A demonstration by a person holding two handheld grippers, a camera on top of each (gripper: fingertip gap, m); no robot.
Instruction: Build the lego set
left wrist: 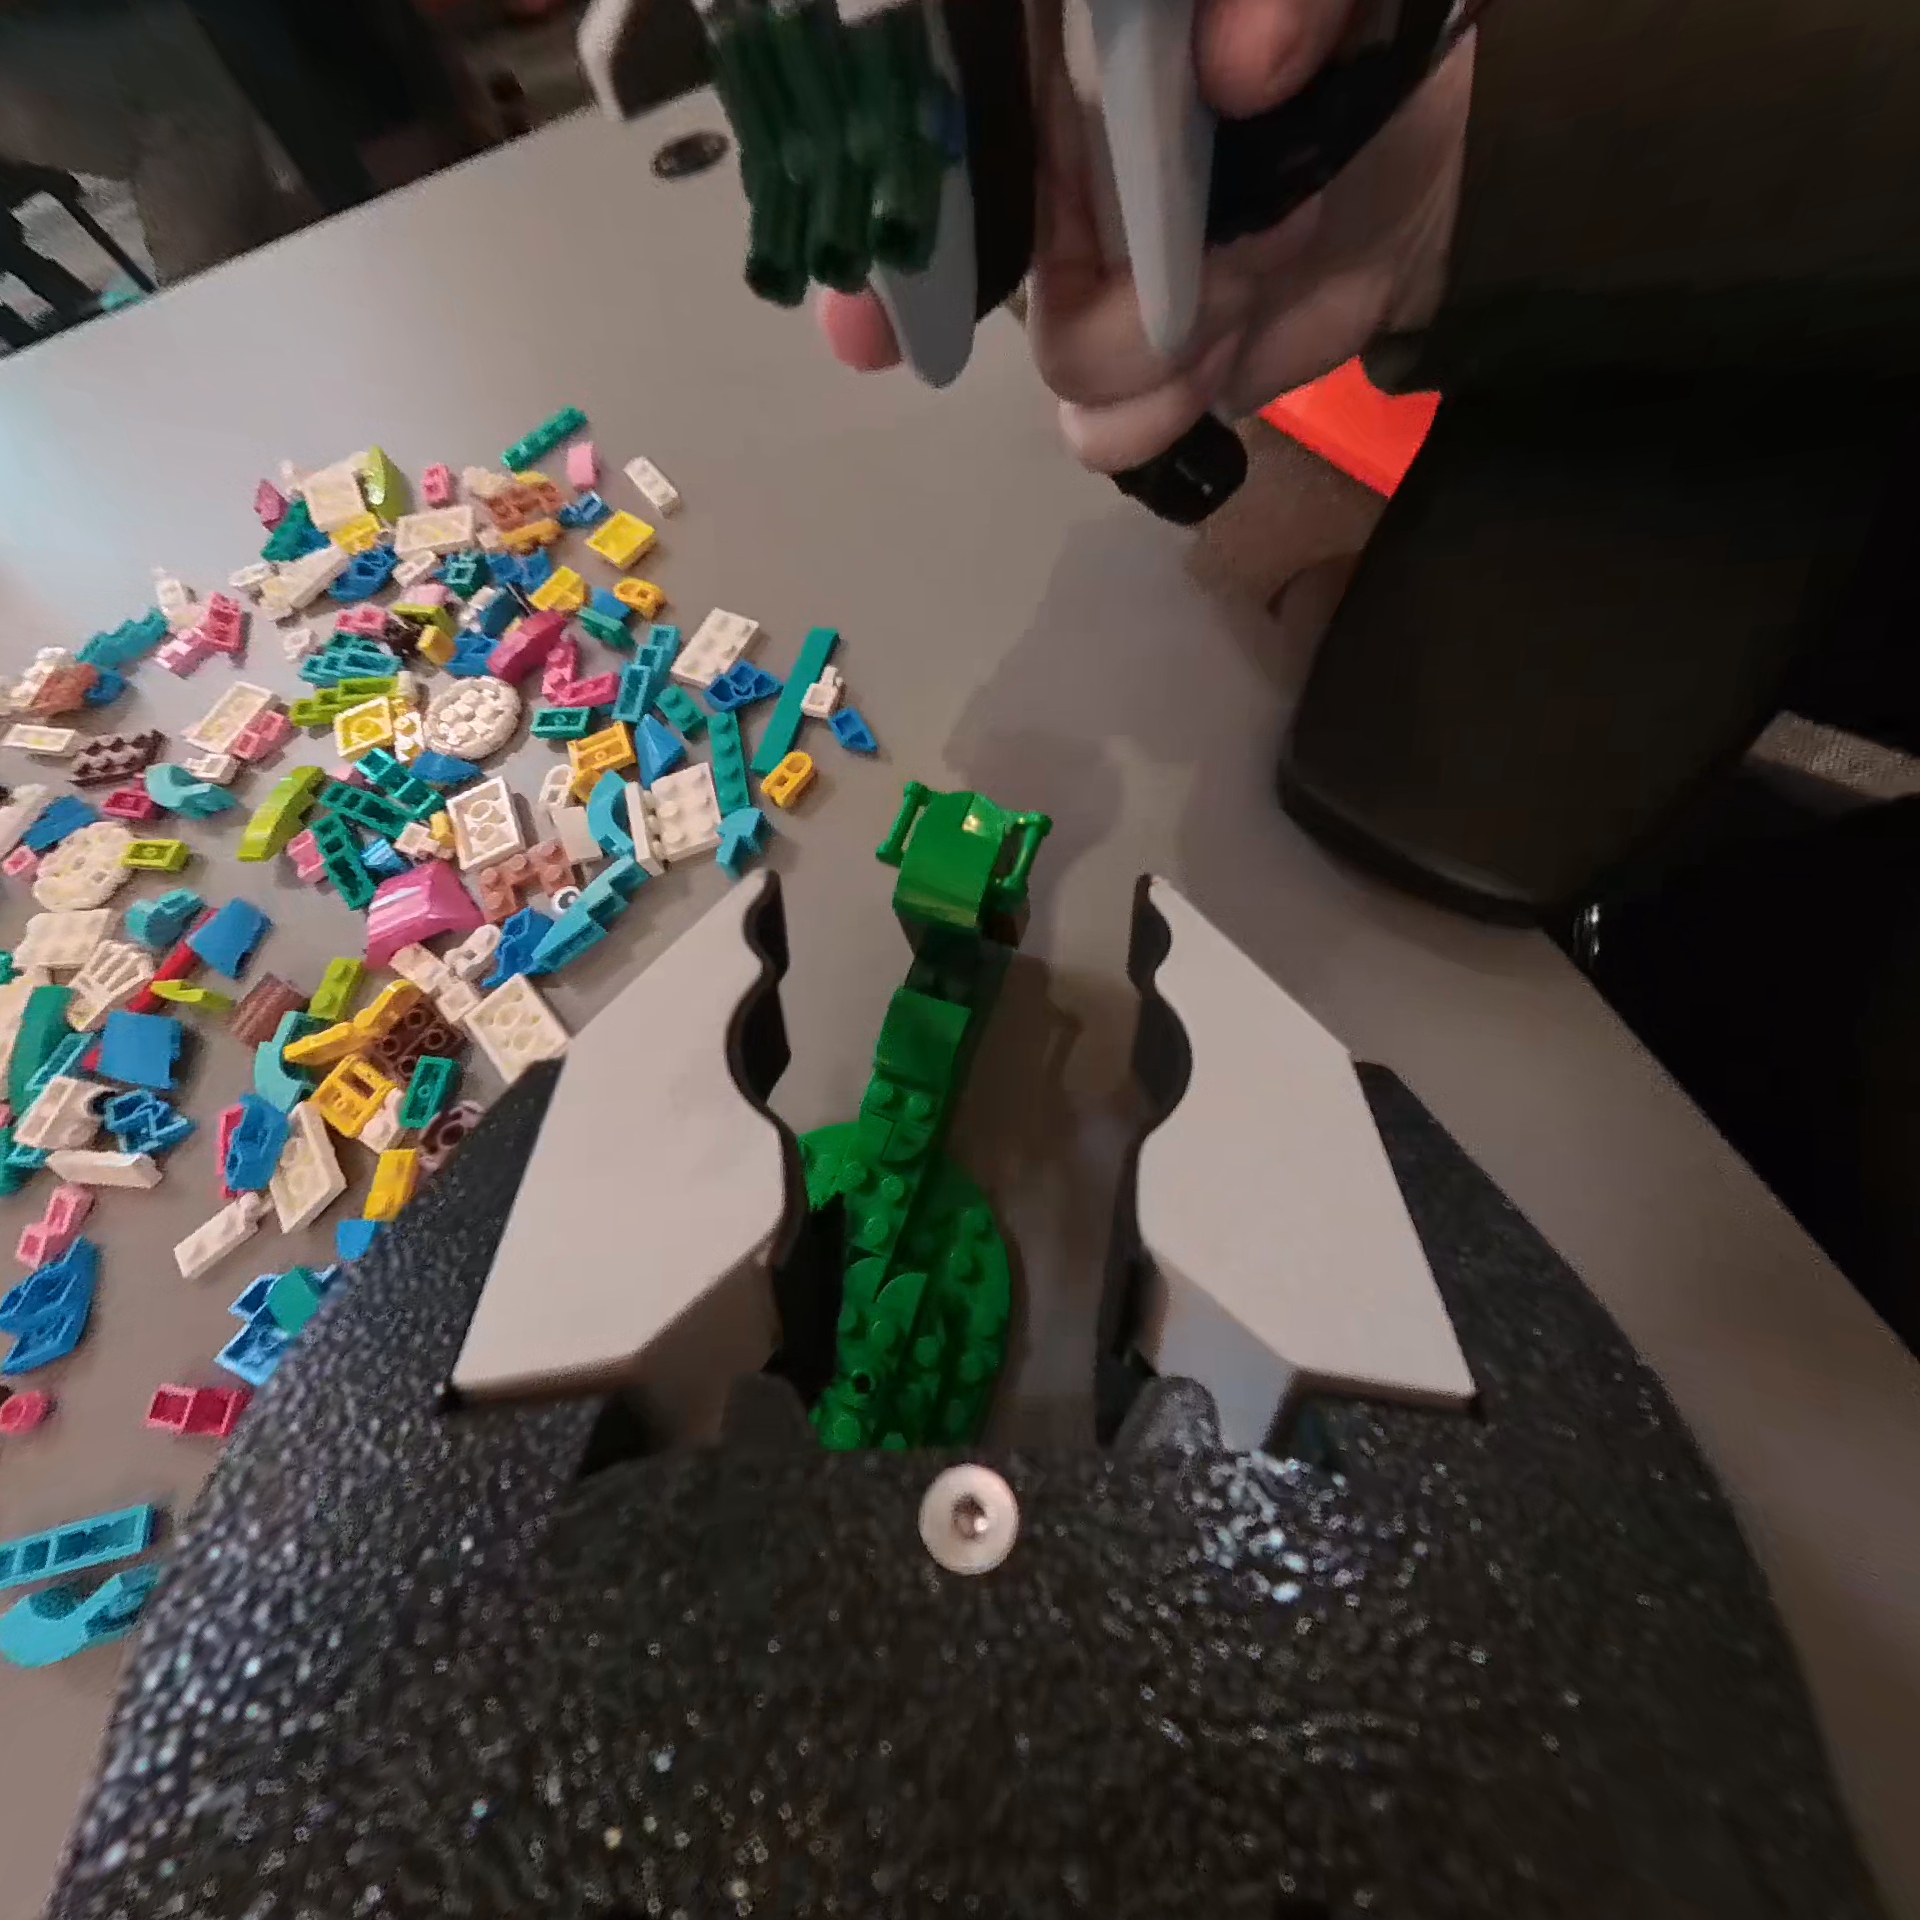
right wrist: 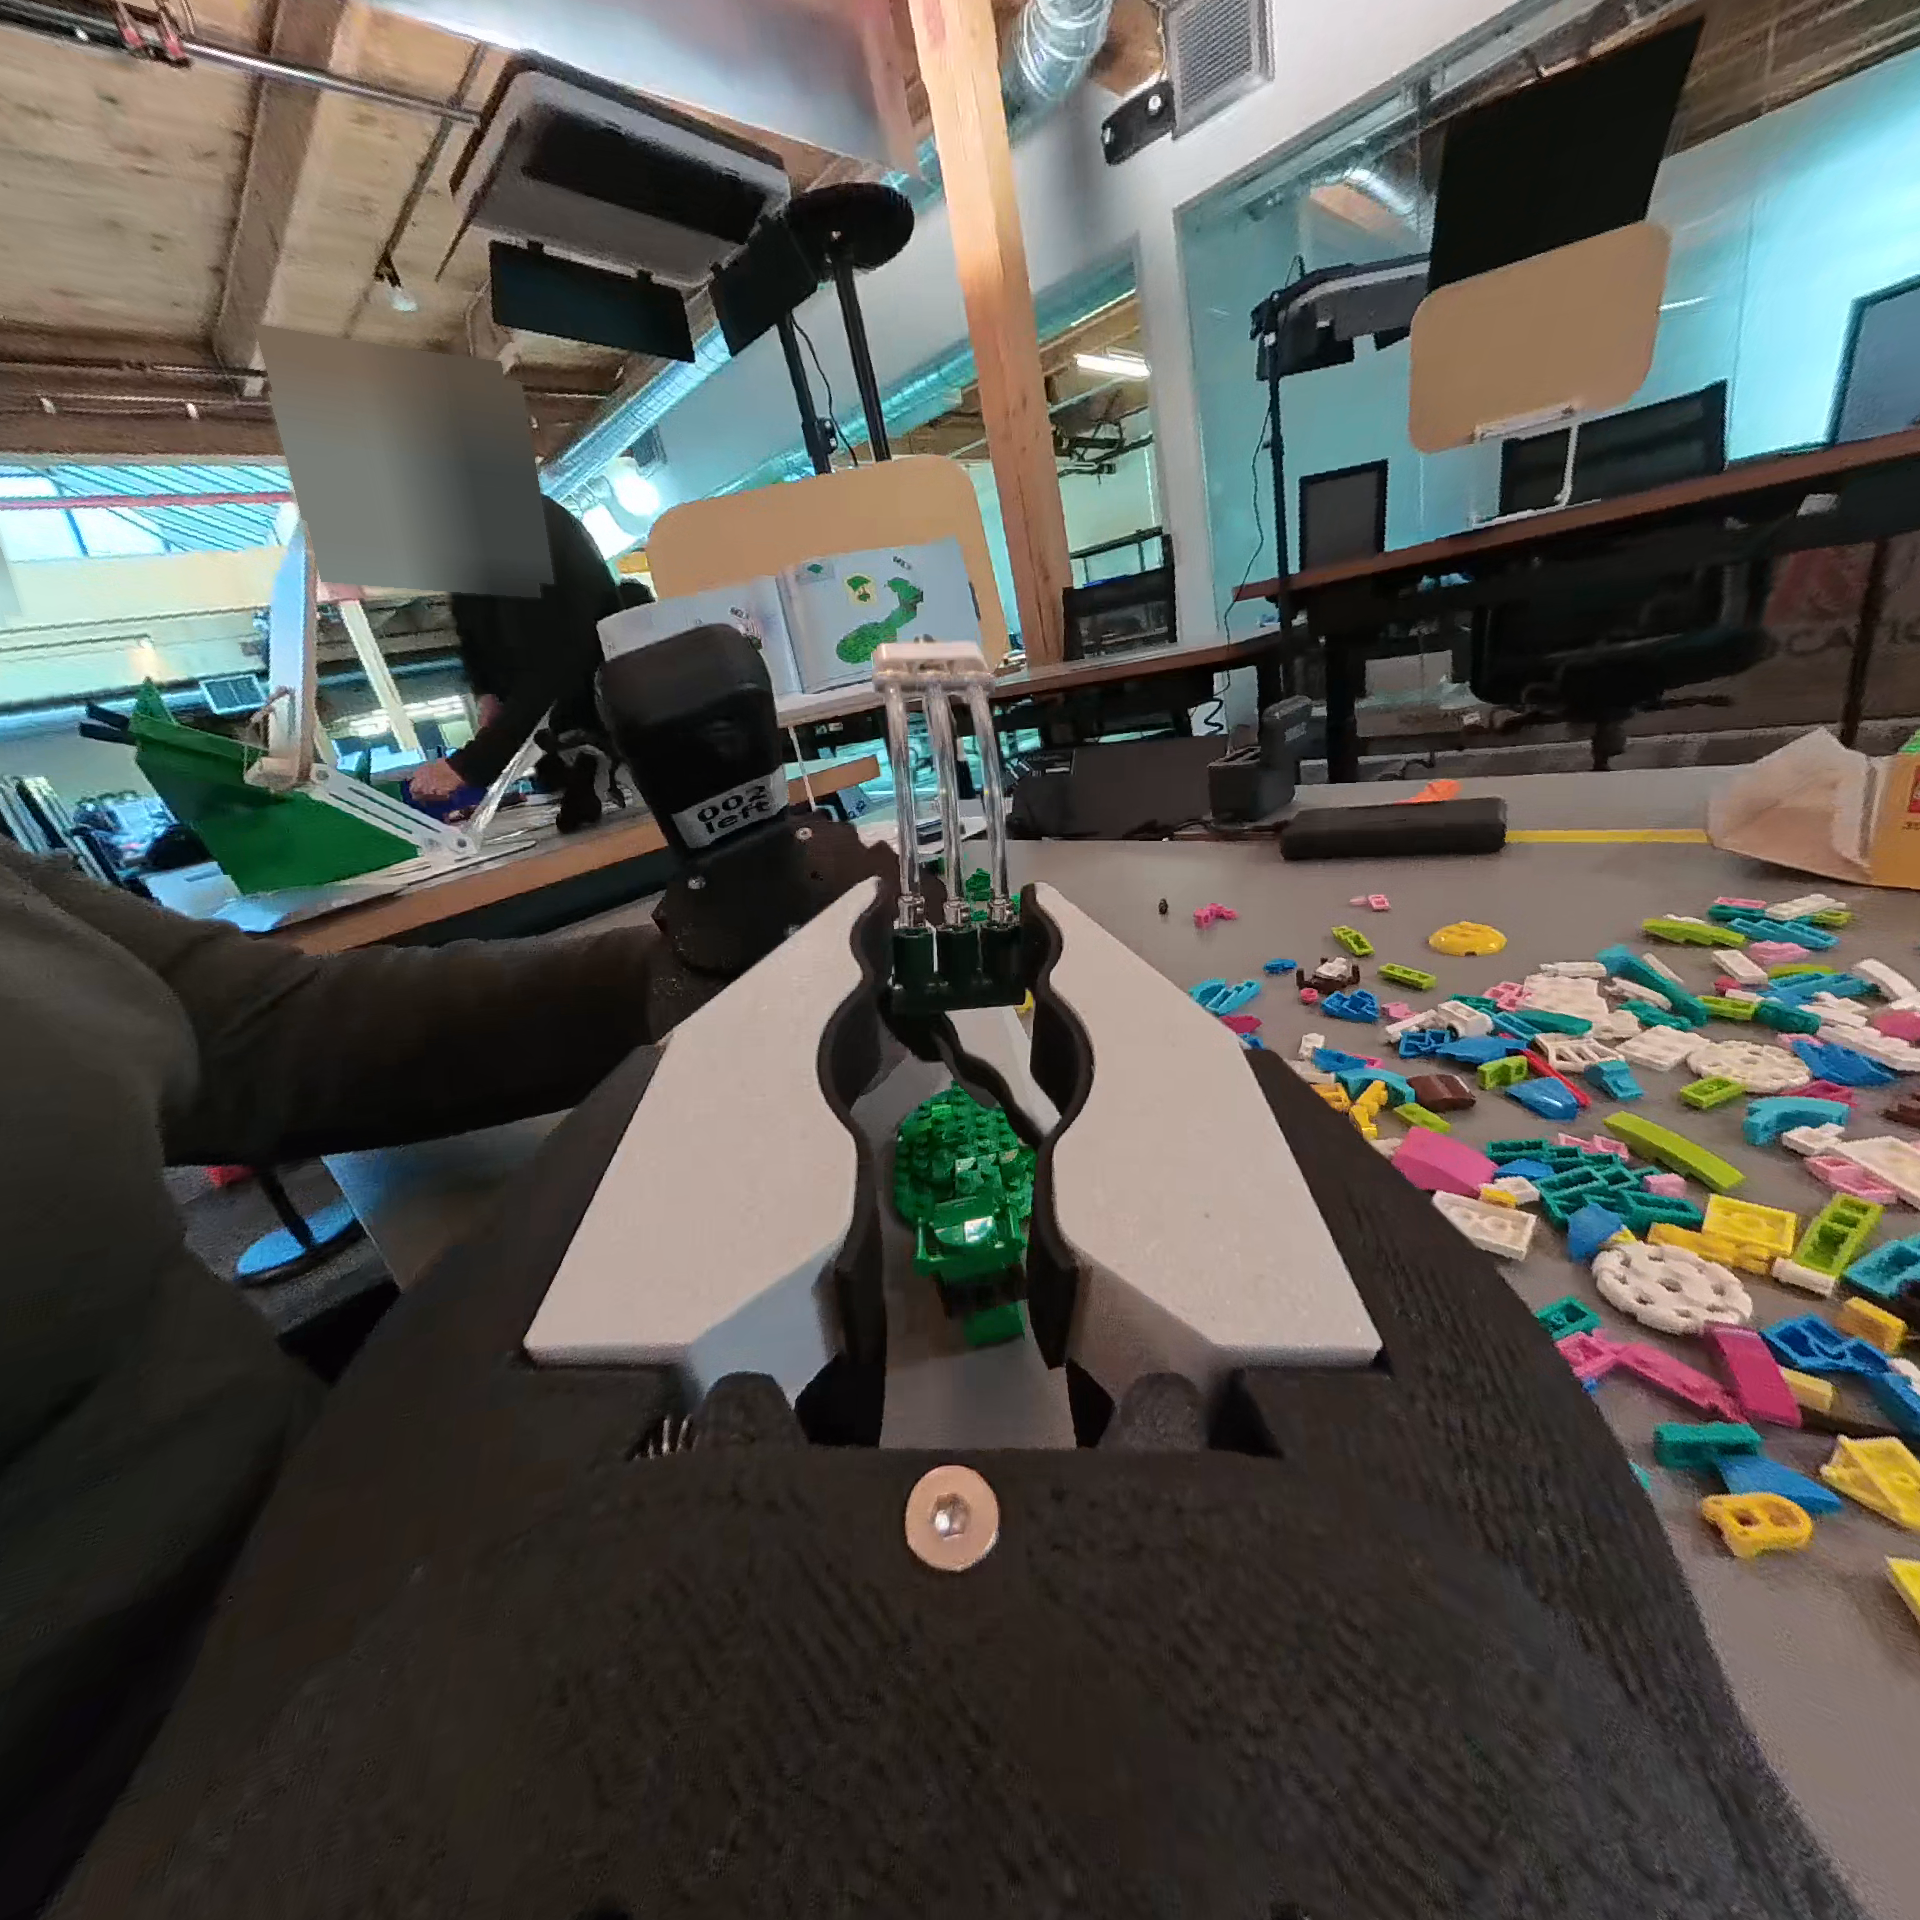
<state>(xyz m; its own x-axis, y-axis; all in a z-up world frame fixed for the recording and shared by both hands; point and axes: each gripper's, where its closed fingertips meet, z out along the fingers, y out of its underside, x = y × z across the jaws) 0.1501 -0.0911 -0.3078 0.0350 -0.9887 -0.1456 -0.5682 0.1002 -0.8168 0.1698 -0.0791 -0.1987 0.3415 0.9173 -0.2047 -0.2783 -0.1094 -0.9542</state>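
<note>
The green model (left wrist: 914,1174) is being taken as the landmark; it is lying flat on the grey worktop (left wrist: 1039,623), close to its near edge. The left gripper (left wrist: 956,935) is being held low over the model with its fingers spread wide, one on either side, neither seen touching it; nothing is being gripped. The model's rounded studded base is sitting deep between the fingers, and its narrow neck with a clip-sided head is reaching out past the fingertips.

Above the model, the right gripper (right wrist: 956,935) is being held with its fingers pinched on a dark green sub-assembly (right wrist: 951,961), from which three clear rods capped by a white plate (right wrist: 930,657) are rising. In the left wrist view this piece is blurred.

To the far side of the model, loose bricks (left wrist: 416,831) in teal, yellow, pink and white are scattered across the worktop. Well beyond the model, an open instruction booklet (right wrist: 873,613) is being propped upright.

The model is judged light, rigid and slick, and likely to skate unless braced. The neck looks like the weak joint, so hold is best taken across the broad base. The clear rods look slender and apt to pop loose; the dark block below them is the safer place to be gripped
</note>
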